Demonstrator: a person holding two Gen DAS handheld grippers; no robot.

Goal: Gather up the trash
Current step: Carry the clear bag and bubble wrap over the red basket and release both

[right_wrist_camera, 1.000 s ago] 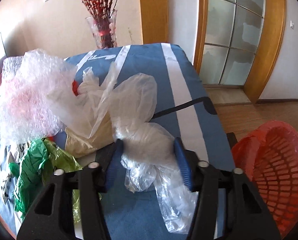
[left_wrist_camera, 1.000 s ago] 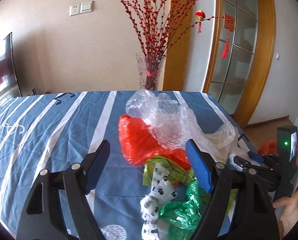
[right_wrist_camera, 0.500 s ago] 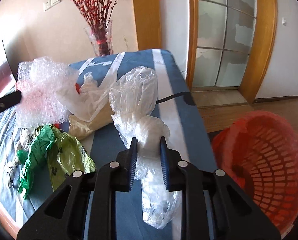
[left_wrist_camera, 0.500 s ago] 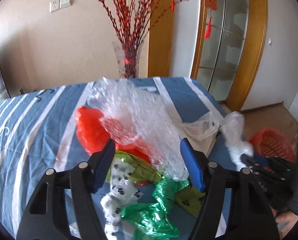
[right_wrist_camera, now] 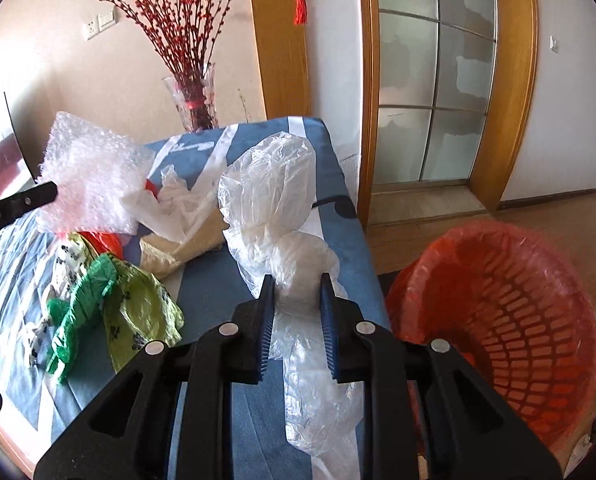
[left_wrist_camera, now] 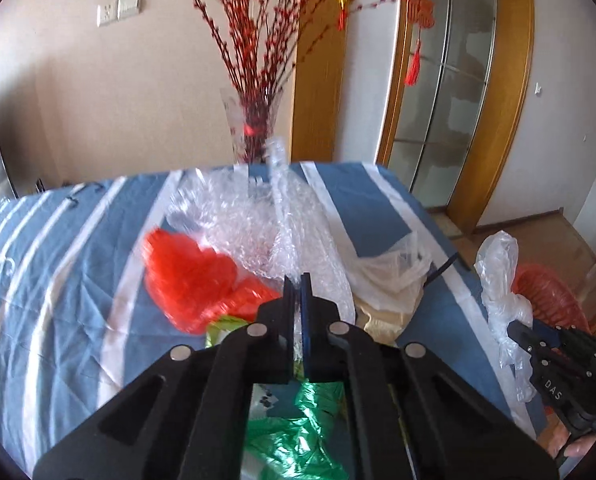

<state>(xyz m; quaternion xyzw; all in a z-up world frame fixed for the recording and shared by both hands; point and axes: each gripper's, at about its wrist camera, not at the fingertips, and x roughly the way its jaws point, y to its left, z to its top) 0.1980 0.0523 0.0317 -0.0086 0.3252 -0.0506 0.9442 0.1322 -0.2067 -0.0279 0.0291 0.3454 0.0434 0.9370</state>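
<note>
My left gripper (left_wrist_camera: pixel 297 280) is shut on the clear bubble wrap (left_wrist_camera: pixel 258 224) and holds it up over the trash pile; it also shows in the right wrist view (right_wrist_camera: pixel 90 176). My right gripper (right_wrist_camera: pixel 297 280) is shut on a clear plastic bag (right_wrist_camera: pixel 274 208), held above the table's right edge; it also shows in the left wrist view (left_wrist_camera: pixel 502 280). A red basket (right_wrist_camera: pixel 510 300) lined with red plastic stands on the floor just right of the table. A red bag (left_wrist_camera: pixel 190 276), a green bag (right_wrist_camera: pixel 78 312), a yellow-green printed bag (right_wrist_camera: pixel 142 312) and a white-and-beige bag (right_wrist_camera: pixel 182 224) lie on the table.
The table (left_wrist_camera: pixel 58 280) has a blue cloth with white stripes. A glass vase (left_wrist_camera: pixel 254 128) with red branches stands at its far edge. Glass doors in wooden frames (right_wrist_camera: pixel 438 80) are behind the basket. A dark cable (left_wrist_camera: pixel 442 268) lies near the right edge.
My left gripper has closed on the bubble wrap and lifted it. My right gripper has carried the clear bag up and right, nearer the red basket.
</note>
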